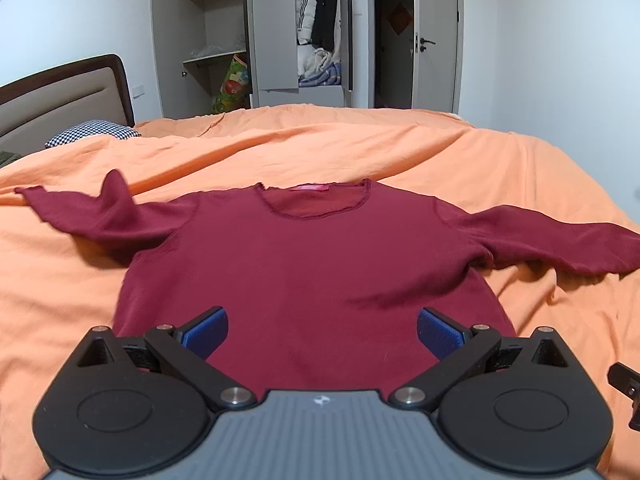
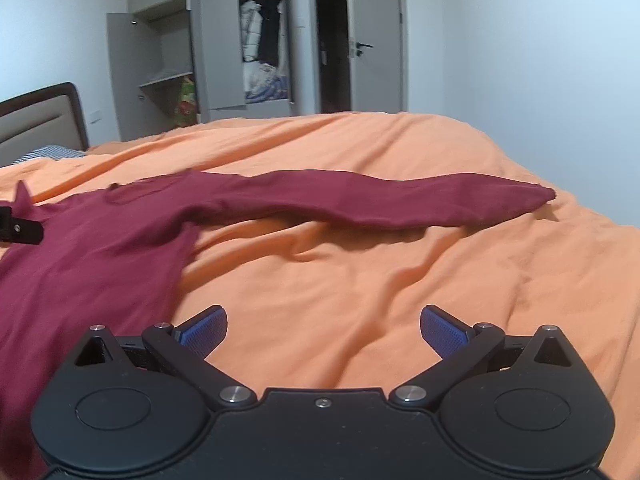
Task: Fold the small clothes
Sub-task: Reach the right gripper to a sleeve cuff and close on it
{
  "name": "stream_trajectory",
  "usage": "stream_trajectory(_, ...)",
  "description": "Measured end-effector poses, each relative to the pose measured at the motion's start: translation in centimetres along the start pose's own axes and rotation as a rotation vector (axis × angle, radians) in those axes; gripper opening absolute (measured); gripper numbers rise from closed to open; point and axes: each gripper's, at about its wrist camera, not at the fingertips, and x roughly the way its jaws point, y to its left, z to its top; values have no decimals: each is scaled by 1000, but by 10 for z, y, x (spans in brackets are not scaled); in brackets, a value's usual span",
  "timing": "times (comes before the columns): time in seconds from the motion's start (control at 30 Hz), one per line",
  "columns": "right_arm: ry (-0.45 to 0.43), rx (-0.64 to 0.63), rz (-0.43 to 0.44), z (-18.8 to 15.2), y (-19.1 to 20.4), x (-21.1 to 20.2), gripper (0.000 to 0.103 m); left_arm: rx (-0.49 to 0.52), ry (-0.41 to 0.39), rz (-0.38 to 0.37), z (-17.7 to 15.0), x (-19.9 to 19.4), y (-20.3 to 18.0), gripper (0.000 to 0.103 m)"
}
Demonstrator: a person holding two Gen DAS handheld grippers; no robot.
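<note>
Even indoor light, soft shadows, fisheye-warped edges.

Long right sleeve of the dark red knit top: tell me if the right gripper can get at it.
Probably yes. The right gripper is open, and only bare orange bedcover lies between it and the sleeve stretched out ahead.

White walls (image 1: 560,60) are seen behind an orange-covered bed (image 1: 360,148), flanked by an open grey wardrobe (image 1: 276,36) and a door (image 1: 434,36).
</note>
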Motion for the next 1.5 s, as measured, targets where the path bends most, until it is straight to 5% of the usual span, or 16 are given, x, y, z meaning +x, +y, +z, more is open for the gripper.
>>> stream_trajectory(0.53,-102,101,-94,46,-76,58,103,-4,33,-22,56,87,-41,103)
stream_trajectory(0.9,-105,275,-290,72,-151,110,103,-27,-89,-41,70,139,-75,103)
stream_trajectory(1.1,-122,407,-224,76,-194,128,101,-9,-21,-37,52,164,-86,103)
stream_trajectory(1.2,-133,439,-226,82,-208,138,91,8,6,-17,46,171,-87,103)
stream_trajectory(1.4,-89,466,-290,92,-218,161,57,8,60,-19,43,173,-81,103)
stream_trajectory(1.5,-80,456,-305,94,-216,163,27,-14,72,-28,46,167,-73,103)
